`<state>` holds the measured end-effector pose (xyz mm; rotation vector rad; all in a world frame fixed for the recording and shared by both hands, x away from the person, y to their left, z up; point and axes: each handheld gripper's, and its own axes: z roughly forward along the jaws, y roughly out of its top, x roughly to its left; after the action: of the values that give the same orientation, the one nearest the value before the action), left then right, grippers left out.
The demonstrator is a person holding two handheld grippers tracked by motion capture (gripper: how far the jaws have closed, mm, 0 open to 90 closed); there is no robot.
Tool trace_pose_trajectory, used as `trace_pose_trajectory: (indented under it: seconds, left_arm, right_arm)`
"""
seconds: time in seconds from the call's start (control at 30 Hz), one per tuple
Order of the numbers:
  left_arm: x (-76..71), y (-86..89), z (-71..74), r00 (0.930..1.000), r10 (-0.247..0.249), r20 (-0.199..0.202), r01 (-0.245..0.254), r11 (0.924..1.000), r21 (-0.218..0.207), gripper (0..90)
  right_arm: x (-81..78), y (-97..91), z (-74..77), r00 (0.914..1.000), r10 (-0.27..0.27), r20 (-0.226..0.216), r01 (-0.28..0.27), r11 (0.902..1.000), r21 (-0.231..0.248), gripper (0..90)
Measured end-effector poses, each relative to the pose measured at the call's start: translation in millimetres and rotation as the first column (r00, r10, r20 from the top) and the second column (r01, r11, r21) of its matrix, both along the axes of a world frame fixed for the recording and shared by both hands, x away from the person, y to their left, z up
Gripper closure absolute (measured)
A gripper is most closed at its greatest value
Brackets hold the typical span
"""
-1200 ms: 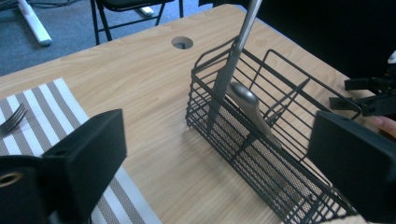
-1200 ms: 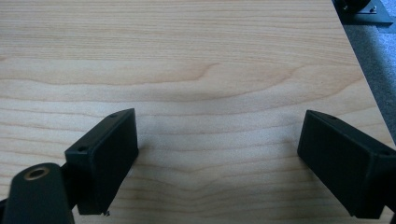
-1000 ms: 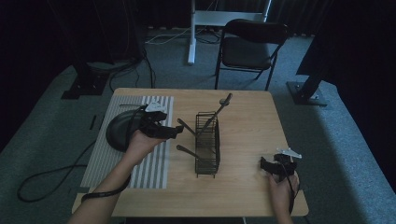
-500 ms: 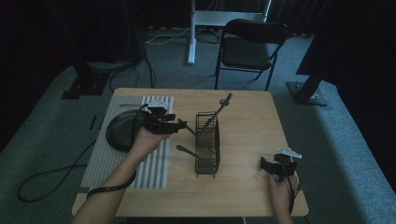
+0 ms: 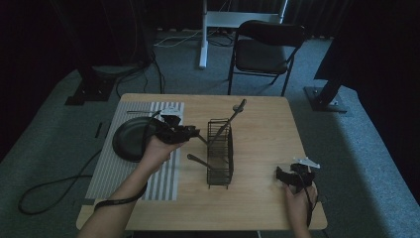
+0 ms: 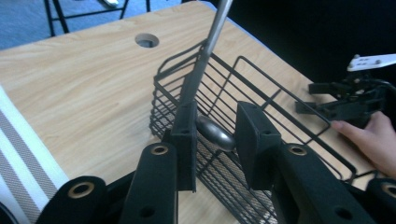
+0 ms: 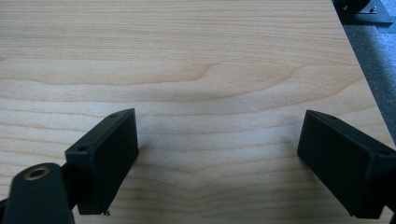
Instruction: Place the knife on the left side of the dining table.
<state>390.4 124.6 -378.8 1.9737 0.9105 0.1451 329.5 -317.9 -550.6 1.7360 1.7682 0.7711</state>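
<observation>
**A:** Where does the wire basket sit, and what is in it?

**B:** The wire basket [image 5: 220,156] stands upright near the middle of the table [image 5: 257,208]; a long metal utensil [image 5: 233,115] leans out of its far end toward one o'clock, and a second handle [image 5: 197,159] sticks out of its left side toward nine o'clock. In the left gripper view the basket's [image 6: 261,116] near corner lies just past the jaws, and a rounded metal end [image 6: 215,133] of a utensil shows between them.

**A:** So the left gripper has hold of it?

**B:** Not by what shows; the left gripper [image 6: 212,140] has its jaws set at a narrow gap, one each side of that metal end; whether either pad touches it, I cannot tell. From above, the left gripper [image 5: 190,133] is just beside the basket at its ten o'clock.

**A:** And the other hand?

**B:** The right gripper [image 5: 283,174] rests on the table at the basket's four o'clock, well apart from it; its own view shows the right gripper's [image 7: 215,154] jaws spread wide over bare wood, holding nothing.

**A:** Anything farther out?

**B:** A dark round plate [image 5: 130,141] lies on a striped mat [image 5: 119,173] at the table's nine o'clock side; a folding chair [image 5: 265,49] stands beyond the table at twelve o'clock.
</observation>
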Motion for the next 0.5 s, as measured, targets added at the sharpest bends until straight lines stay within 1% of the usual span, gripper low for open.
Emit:
trace_pose_trajectory:
  seconds: [0.07,0.1,0.13,0.23,0.3,0.4,0.43,0.5]
  left_arm:
    - [0.0,0.0,0.0,1.0000,0.000,0.000,0.000,1.0000,0.000,72.6]
    - [-2.2,2.8,0.6,0.9992,-0.025,-0.031,0.024,0.9988,-0.044,74.7]
    - [-3.2,2.5,0.8,0.9990,-0.029,-0.032,0.028,0.9983,-0.051,75.6]
    - [-5.9,0.7,1.7,0.9993,-0.031,-0.020,0.030,0.9985,-0.045,75.9]
    - [-7.4,0.0,2.2,0.9994,-0.028,-0.019,0.028,0.9985,-0.046,76.1]
    - [-12.5,-3.3,4.1,0.9997,-0.026,-0.002,0.026,0.9991,-0.033,76.3]
    - [-14.9,-5.2,4.9,0.9997,-0.023,0.009,0.024,0.9993,-0.029,76.3]
    - [-17.1,-7.5,5.9,0.9996,-0.022,0.016,0.023,0.9992,-0.033,76.6]
  right_arm:
    - [0.0,0.0,0.0,1.0000,0.000,0.000,0.000,1.0000,0.000,11.4]
    - [0.0,0.0,0.0,1.0000,-0.001,0.000,0.001,1.0000,0.000,11.4]
    - [0.0,0.0,0.0,1.0000,-0.001,0.000,0.001,1.0000,0.000,11.4]
    - [0.1,-0.1,0.0,1.0000,0.000,0.001,0.000,1.0000,-0.001,11.4]
    - [0.0,-0.1,0.0,1.0000,0.000,0.001,0.000,1.0000,-0.002,11.5]
    - [0.0,-0.1,0.0,1.0000,0.000,0.001,0.000,1.0000,-0.001,11.5]
    - [0.0,-0.1,0.0,1.0000,0.001,0.001,-0.001,1.0000,-0.002,11.4]
    - [0.0,-0.1,0.0,1.0000,0.001,0.001,-0.001,1.0000,-0.001,11.5]
